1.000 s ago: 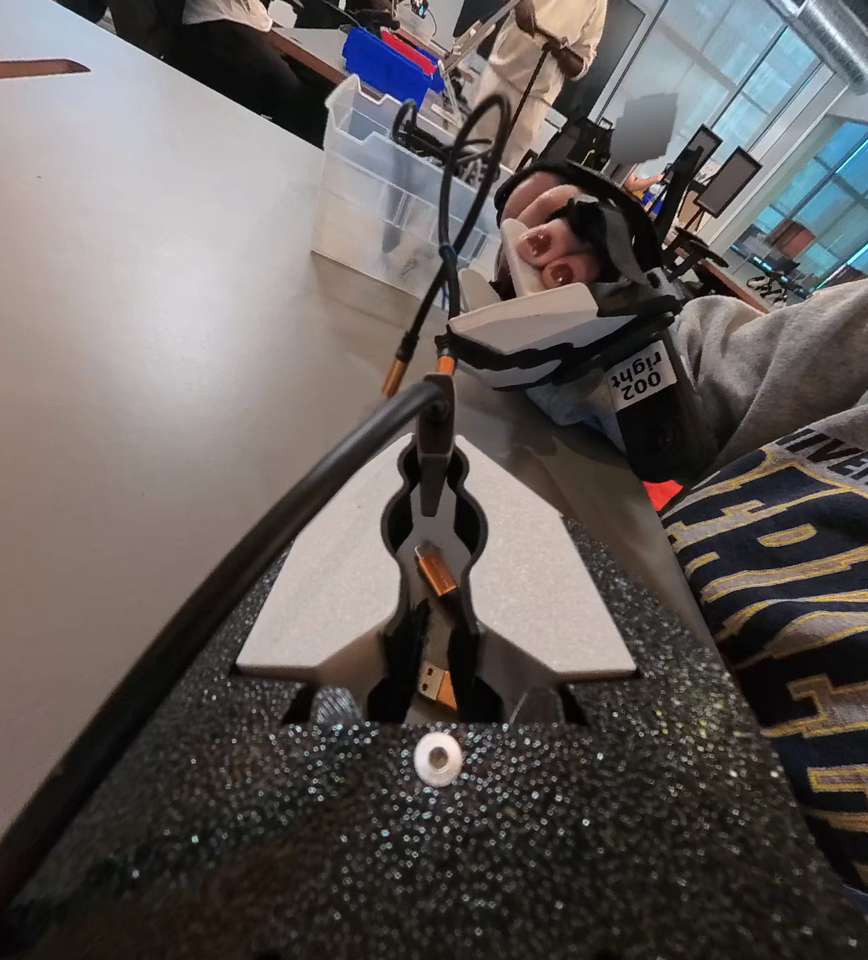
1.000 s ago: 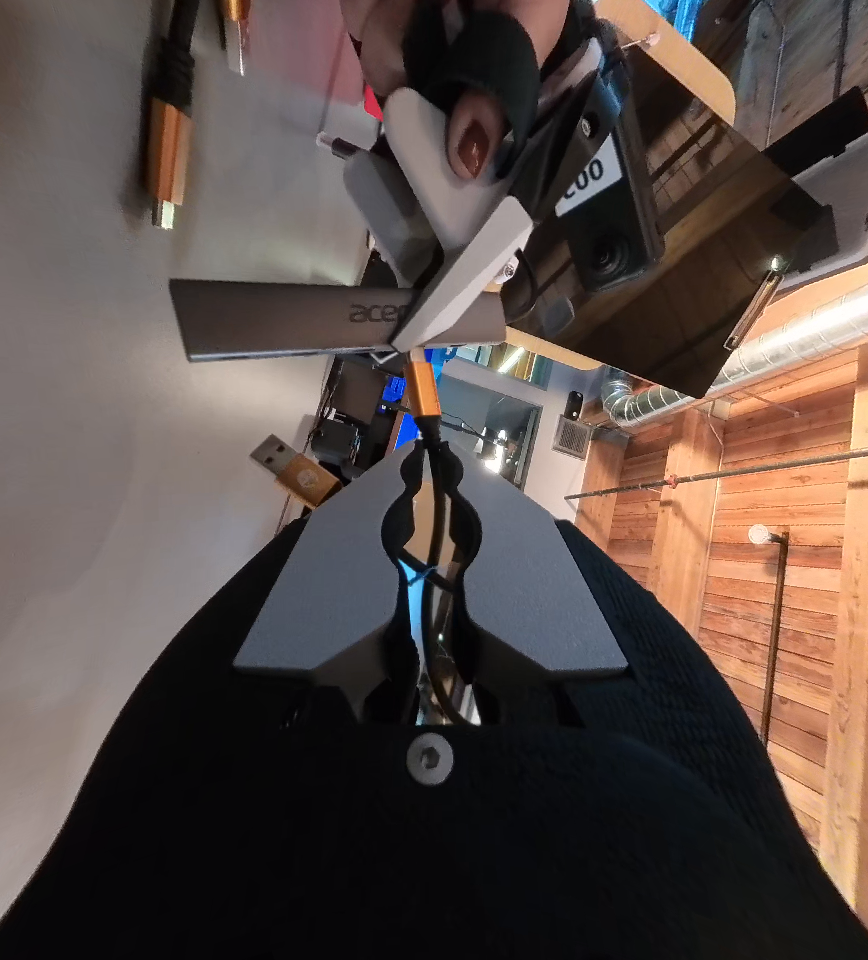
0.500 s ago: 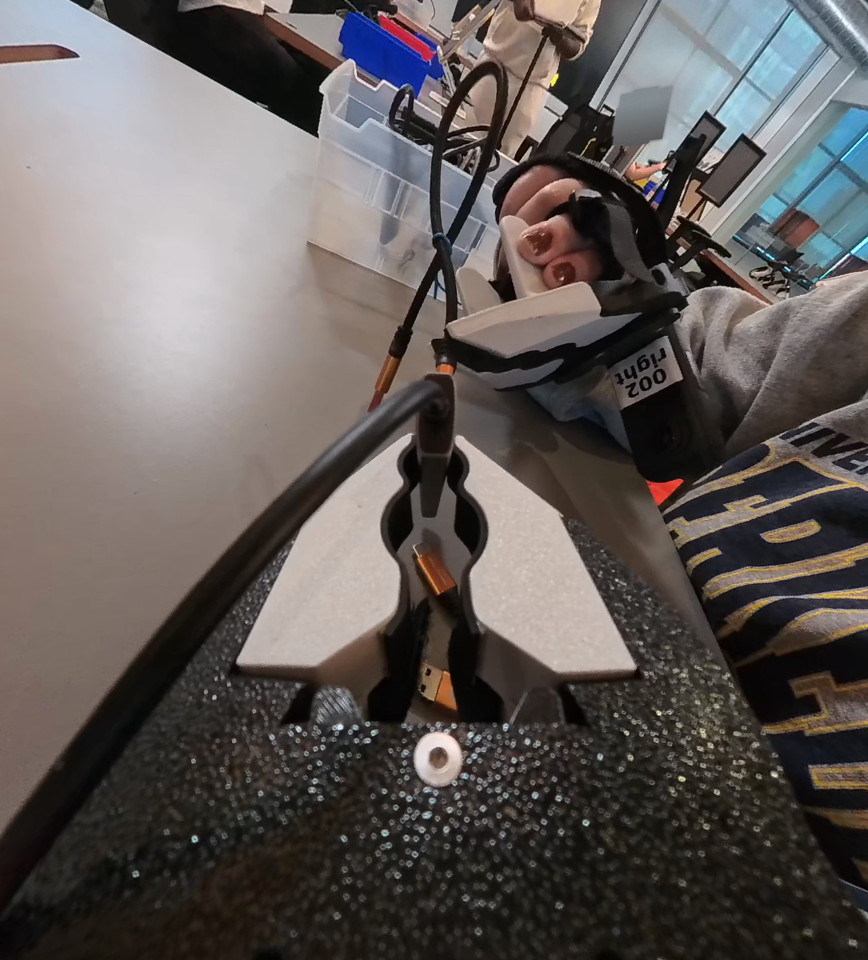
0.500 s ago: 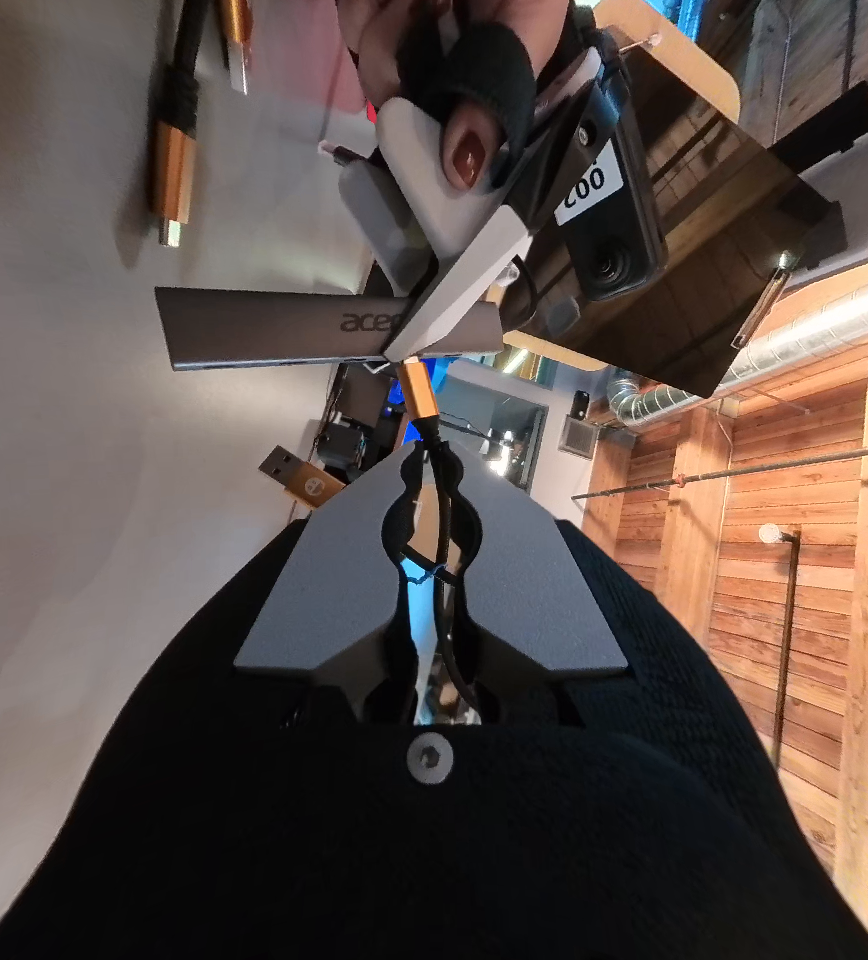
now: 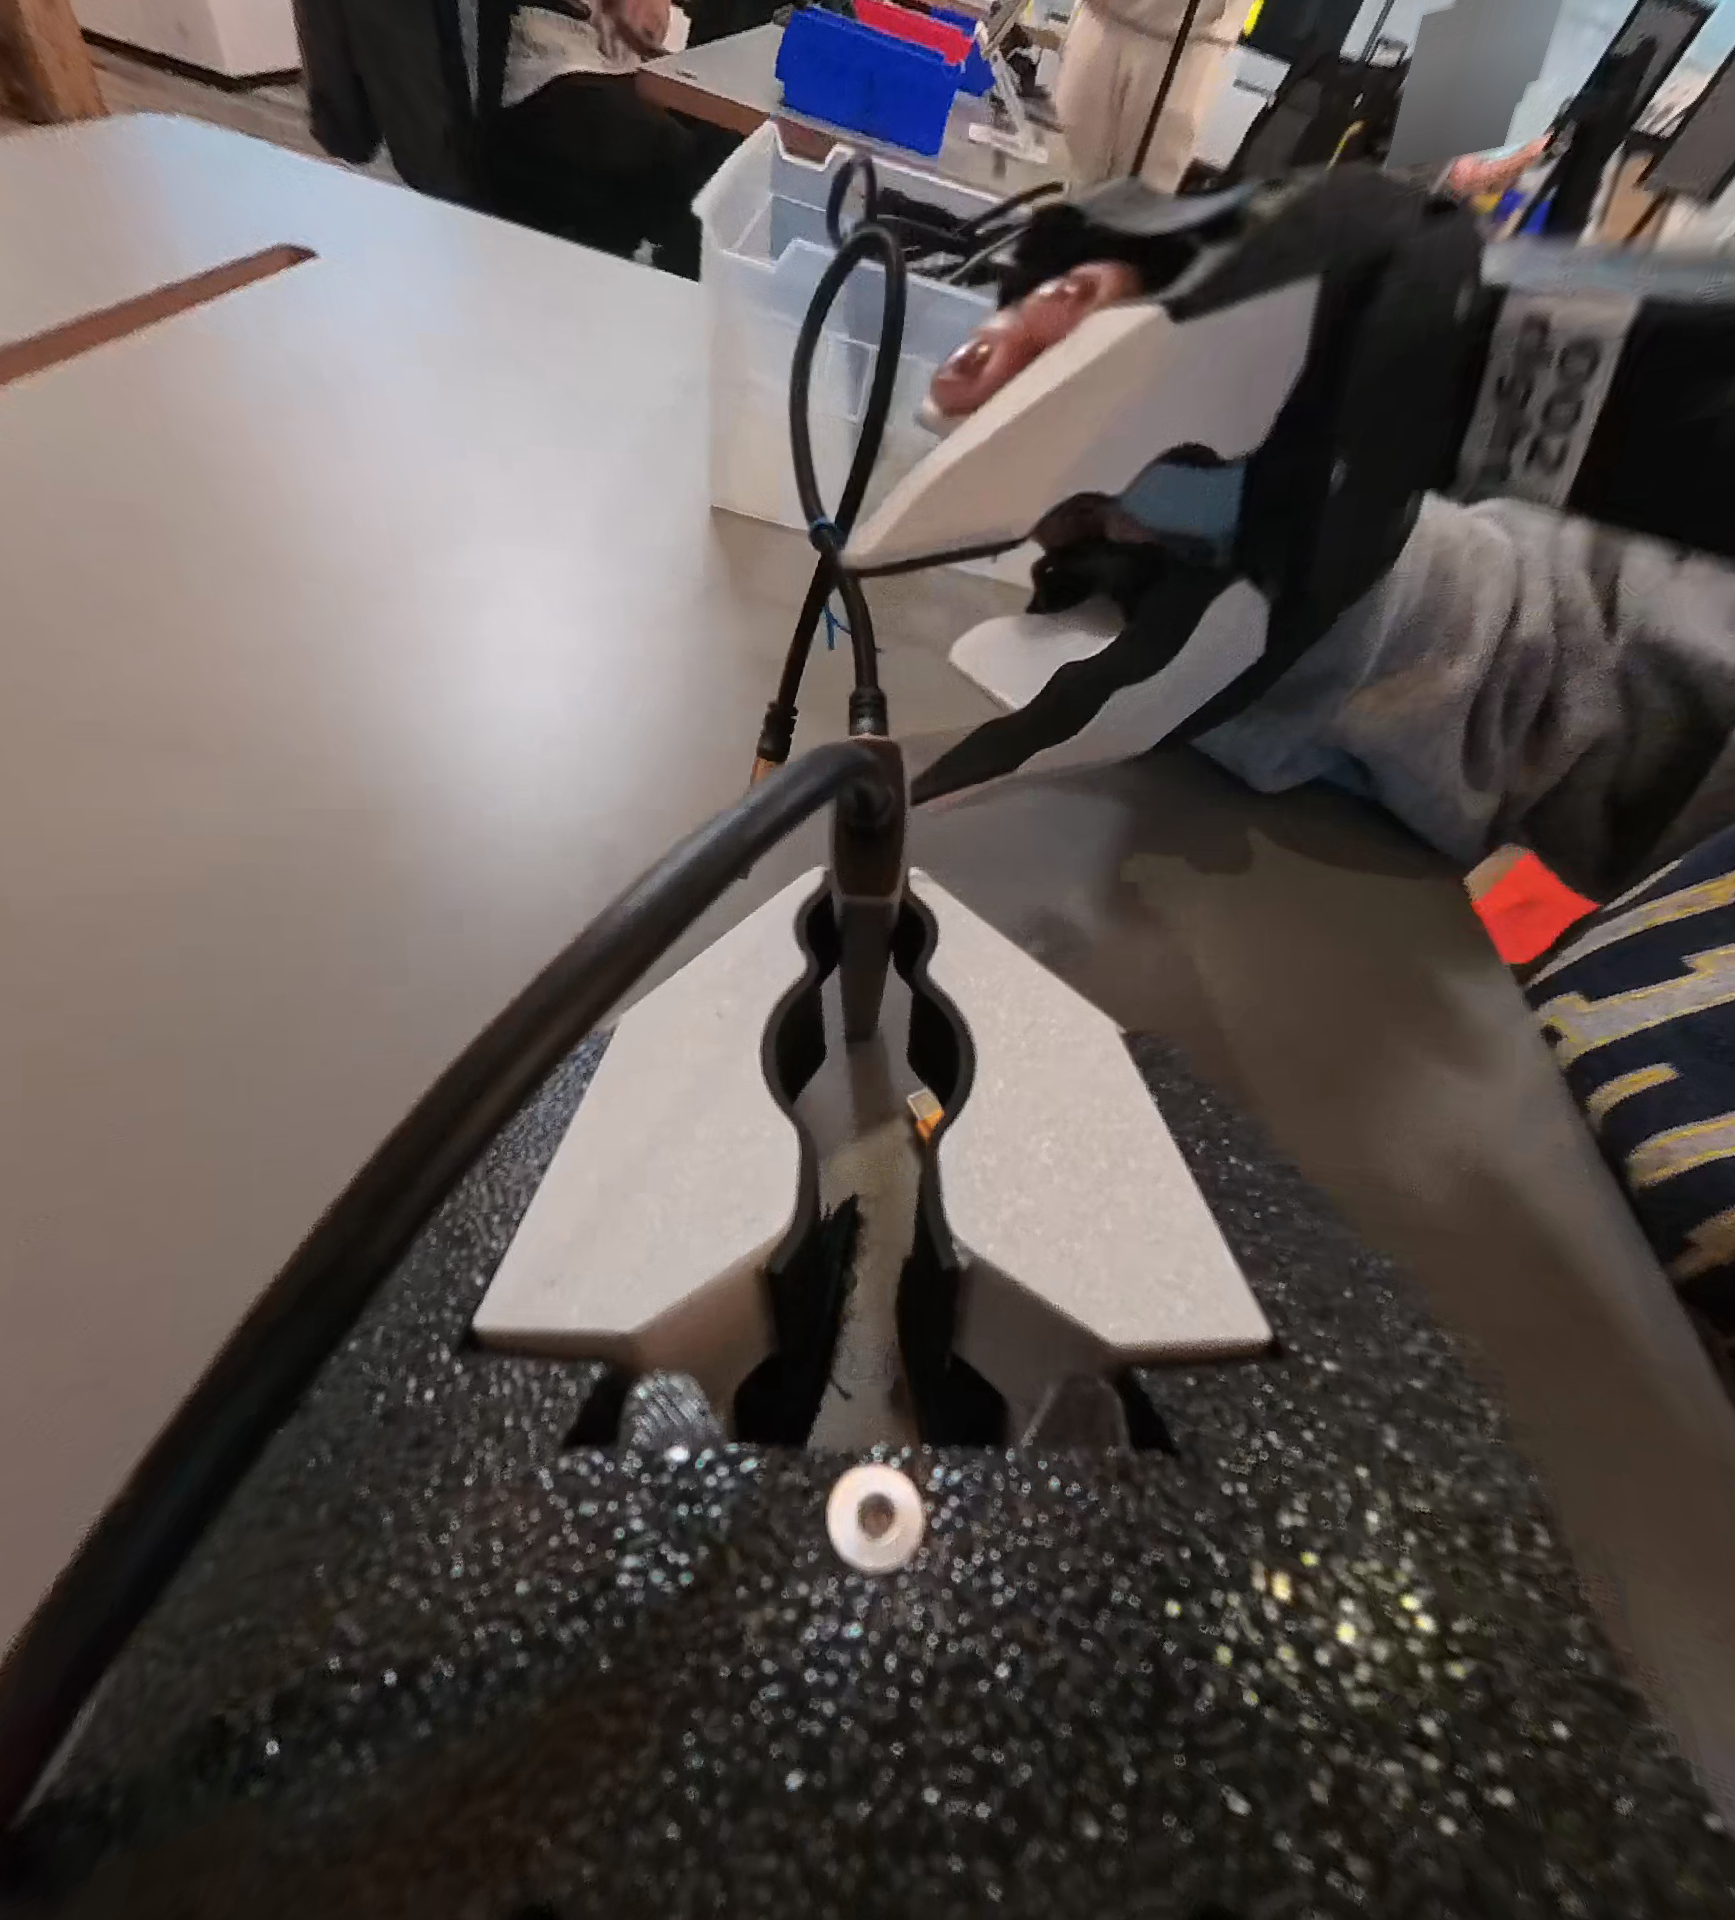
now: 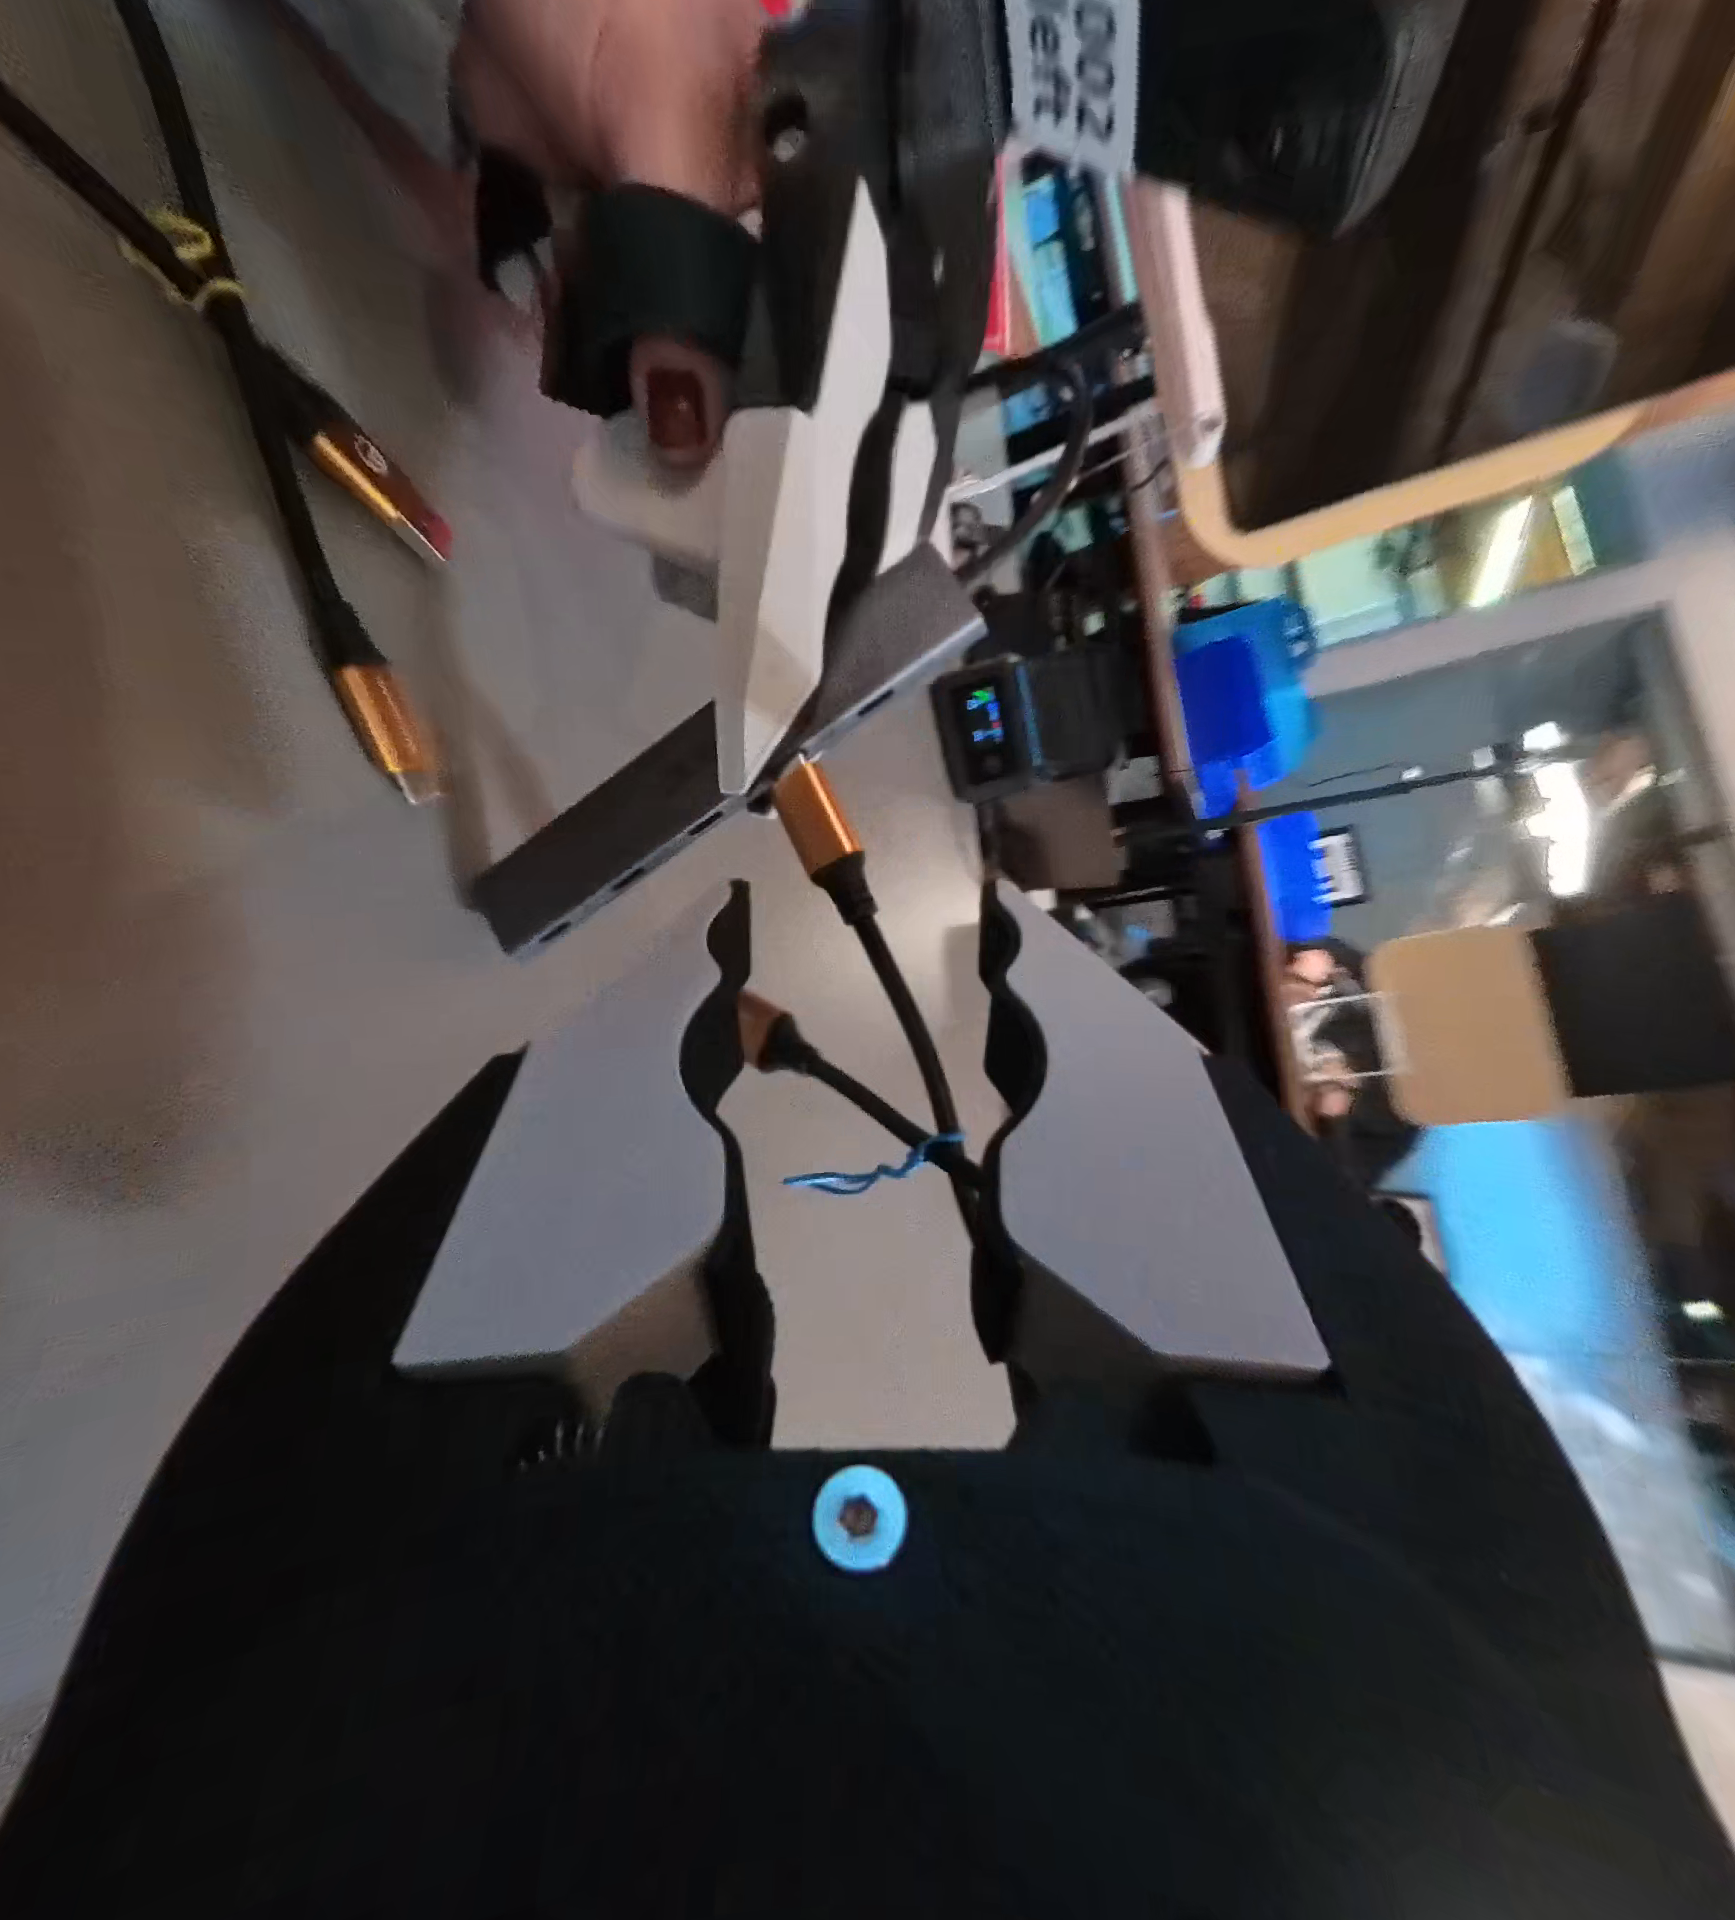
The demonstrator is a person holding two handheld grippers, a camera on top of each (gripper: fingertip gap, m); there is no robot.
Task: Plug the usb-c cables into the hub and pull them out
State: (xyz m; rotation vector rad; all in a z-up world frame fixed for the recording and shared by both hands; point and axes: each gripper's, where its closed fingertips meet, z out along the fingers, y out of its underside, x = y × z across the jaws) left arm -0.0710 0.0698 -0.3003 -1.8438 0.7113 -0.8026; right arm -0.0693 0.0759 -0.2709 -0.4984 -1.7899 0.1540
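Observation:
In the left wrist view my left gripper (image 5: 868, 899) is shut on the grey hub (image 5: 865, 847), seen edge-on, with the hub's thick black lead (image 5: 530, 1039) curving off to the left. In the right wrist view my right gripper (image 6: 861, 904) is open and empty, just short of the hub (image 6: 614, 831). An orange USB-C plug (image 6: 816, 821) sits in the hub's side edge, and its black cable (image 6: 910, 1029) runs back between my jaws. The cable's other orange end (image 6: 761, 1029) lies loose. The left gripper (image 6: 754, 769) clamps the hub. The right gripper (image 5: 889, 665) shows open, ahead.
Two more cables with orange connectors (image 6: 390, 717) lie on the grey table (image 5: 271, 623) beyond the hub. A clear plastic bin (image 5: 790, 343) stands behind the looped cable (image 5: 842, 364). The person's grey sleeve (image 5: 1465, 675) rests at the table's right edge.
My right gripper has opened, let go of the orange plug's cable and drawn back from the hub. The plug stays at the hub. My left gripper still holds the hub, now tilted.

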